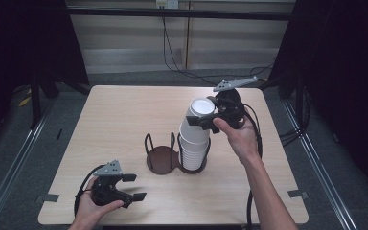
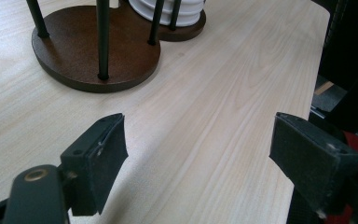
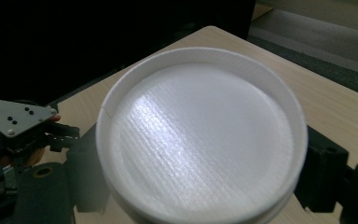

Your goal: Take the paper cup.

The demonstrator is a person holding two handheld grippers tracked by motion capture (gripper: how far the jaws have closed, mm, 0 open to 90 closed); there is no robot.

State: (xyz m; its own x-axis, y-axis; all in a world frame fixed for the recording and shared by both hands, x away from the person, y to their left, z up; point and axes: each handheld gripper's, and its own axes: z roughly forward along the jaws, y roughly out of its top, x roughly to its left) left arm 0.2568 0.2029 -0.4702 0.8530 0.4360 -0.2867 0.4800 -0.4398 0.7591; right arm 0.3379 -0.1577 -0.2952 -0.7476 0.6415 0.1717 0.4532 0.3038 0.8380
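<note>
Right, right gripper (image 1: 210,118) fingers pinch the top white foam cup (image 1: 199,120), upside down on the stack in the dark wire-post holder (image 1: 163,160). Lift straight up, no tilt. Left gripper (image 1: 135,187) fingers spread, empty, low over the bench (image 1: 124,115).

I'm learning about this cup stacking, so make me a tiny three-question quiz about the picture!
1. True or false: the right gripper is shut on the top cup of the stack.
2. The holder has two round bays. In the high view, which one holds the white cups: A) the left bay, B) the right bay?
3. What is between the jaws of the left gripper?

Key:
1. True. Its jaws sit on either side of the upside-down cup.
2. B. The left bay has no cups in it.
3. Nothing. The jaws stand apart over the bare table near the front edge.
</note>
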